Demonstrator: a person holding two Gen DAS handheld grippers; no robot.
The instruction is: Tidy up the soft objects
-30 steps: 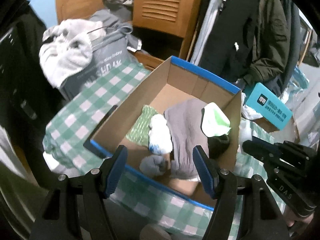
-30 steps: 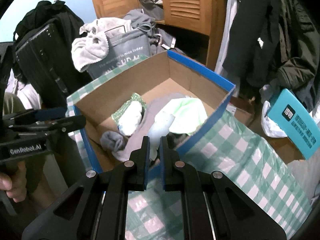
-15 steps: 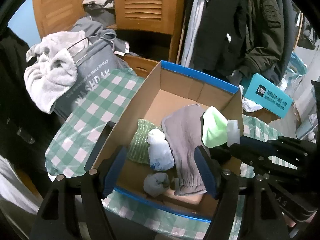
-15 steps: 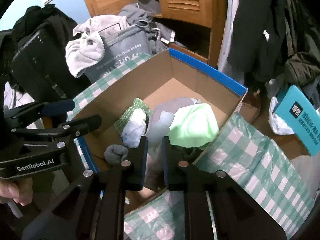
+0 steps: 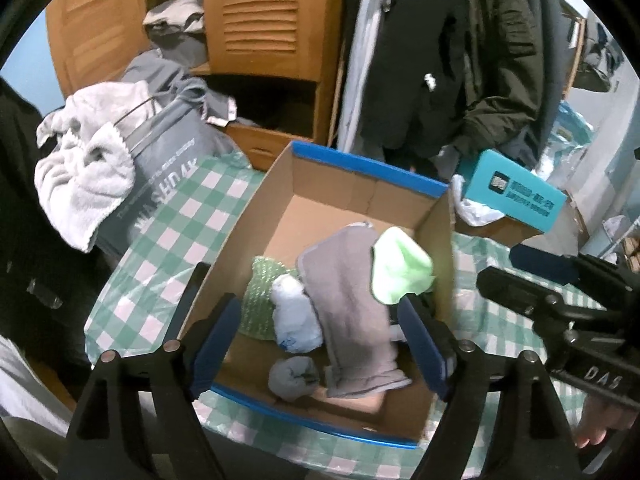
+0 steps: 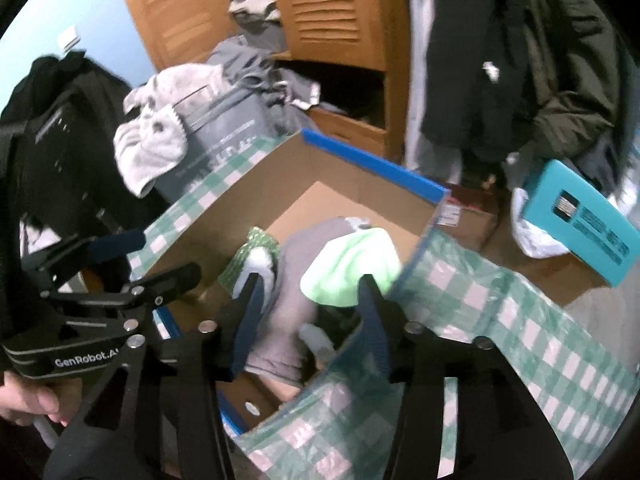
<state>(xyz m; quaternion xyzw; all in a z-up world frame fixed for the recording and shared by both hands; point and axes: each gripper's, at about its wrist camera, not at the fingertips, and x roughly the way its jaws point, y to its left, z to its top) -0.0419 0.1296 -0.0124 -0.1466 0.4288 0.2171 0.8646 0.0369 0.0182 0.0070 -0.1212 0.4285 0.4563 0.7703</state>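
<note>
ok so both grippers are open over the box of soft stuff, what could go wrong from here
Two things, as a guess. The light green cloth sits high against the cardboard box wall near the rim, so a nudge from the right gripper might tip it out onto the checkered cloth. Also, the grey towel drapes over neighbouring items, so the left gripper grabbing it could drag the white bundle along.

Small pale object [image 6: 318,340] beside grey cloth [image 6: 288,312], blurred, partly hidden behind box wall [image 6: 412,256].
</note>
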